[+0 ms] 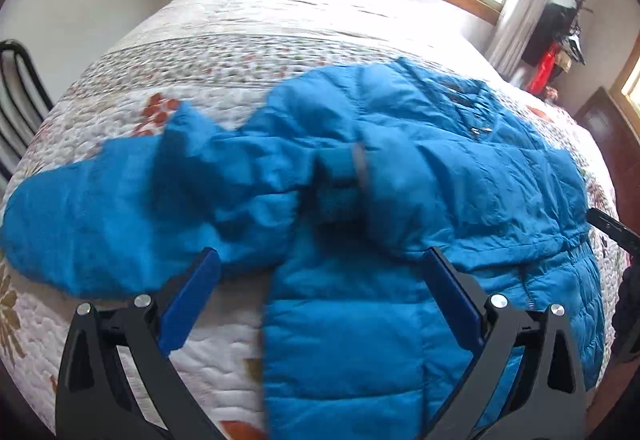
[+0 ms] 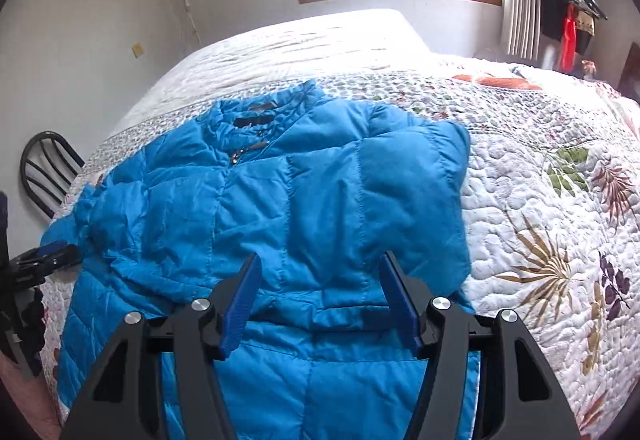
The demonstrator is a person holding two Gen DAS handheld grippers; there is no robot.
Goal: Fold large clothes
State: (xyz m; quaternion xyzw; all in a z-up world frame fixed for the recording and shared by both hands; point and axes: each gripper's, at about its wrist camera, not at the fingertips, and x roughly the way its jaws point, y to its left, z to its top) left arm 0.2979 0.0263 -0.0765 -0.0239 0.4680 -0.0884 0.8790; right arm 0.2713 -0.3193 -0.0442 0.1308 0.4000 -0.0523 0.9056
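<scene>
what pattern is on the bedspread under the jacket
White quilted bedspread with leaves and flowers in orange, green, tan and purple; clearest in the right wrist view.

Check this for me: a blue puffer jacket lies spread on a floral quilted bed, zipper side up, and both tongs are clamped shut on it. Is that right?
Not quite. The blue puffer jacket does lie zipper side up on the floral quilted bed, but neither tongs grip it: the left tongs and right tongs both stand open above the fabric, as each wrist view shows.

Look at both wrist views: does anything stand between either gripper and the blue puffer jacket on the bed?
Nothing visible does. The blue puffer jacket lies spread on the floral quilt. The right gripper and the left gripper both hang open directly over its fabric, with only the jacket showing between their fingers.
</scene>
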